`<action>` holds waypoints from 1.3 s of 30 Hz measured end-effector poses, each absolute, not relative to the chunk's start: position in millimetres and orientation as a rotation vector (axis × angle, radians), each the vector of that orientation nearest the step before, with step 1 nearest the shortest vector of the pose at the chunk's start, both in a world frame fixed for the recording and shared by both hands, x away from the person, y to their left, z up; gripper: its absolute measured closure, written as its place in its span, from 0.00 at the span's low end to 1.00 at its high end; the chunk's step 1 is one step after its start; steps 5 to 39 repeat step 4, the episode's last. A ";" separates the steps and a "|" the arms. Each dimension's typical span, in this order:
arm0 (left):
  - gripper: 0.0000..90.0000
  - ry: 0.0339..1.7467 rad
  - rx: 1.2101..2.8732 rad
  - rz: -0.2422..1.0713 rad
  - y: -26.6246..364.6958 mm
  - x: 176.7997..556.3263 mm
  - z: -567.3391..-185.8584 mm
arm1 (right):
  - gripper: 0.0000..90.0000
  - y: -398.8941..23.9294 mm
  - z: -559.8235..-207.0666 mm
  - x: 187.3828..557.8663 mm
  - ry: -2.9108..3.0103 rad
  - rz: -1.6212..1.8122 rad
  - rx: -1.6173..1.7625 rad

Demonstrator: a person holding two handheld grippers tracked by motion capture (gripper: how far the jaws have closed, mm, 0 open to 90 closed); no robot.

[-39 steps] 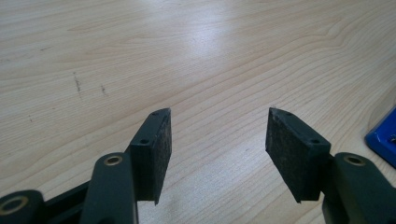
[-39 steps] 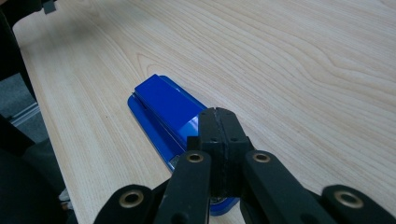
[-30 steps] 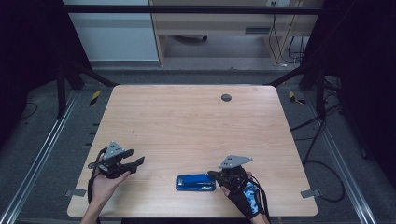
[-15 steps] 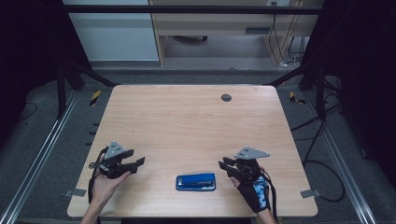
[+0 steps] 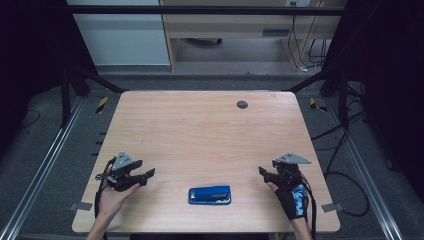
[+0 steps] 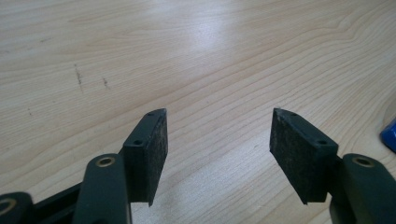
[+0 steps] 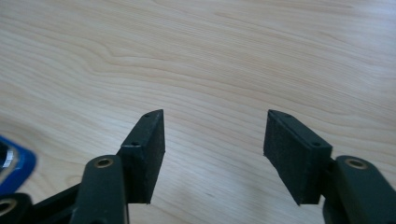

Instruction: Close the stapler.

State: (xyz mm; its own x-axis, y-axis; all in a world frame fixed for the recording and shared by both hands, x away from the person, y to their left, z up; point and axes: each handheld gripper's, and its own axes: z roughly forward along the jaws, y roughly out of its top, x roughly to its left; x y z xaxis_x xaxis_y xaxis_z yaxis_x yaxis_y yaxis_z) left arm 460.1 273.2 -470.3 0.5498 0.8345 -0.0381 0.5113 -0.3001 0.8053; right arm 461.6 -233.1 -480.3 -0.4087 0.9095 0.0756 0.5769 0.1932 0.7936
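While both grippers rest on the table, the scene reads as follows.

Stapler: the blue stapler [image 5: 210, 195] lies flat at the near edge, about 6 o'clock on the table [image 5: 210, 130], between the two grippers and touching neither.

Right gripper: the right gripper [image 5: 267, 174] sits at 3 o'clock from the stapler, well apart. Its jaws have just been opening and stand wide, with bare wood between them. A second ago it was at the stapler's right end; it is now farther right.

Left gripper: the left gripper [image 5: 146, 175] sits at 9 o'clock from the stapler, jaws spread wide with nothing between them. Its place matches the earlier pictures.

Close views: a blue corner of the stapler shows at 8 o'clock in the right gripper view [image 7: 14, 168] and at 3 o'clock in the left gripper view [image 6: 390, 135].

Change: the right gripper lets go and backs away; the stapler keeps its spot.

Meaning: I judge the stapler placed and released, so the job looks finished or between steps.
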 end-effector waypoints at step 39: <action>0.40 1.099 1.979 0.507 274.0 461.8 -472.2 | 0.38 -246.0 -483.8 464.5 2.053 1.036 1.443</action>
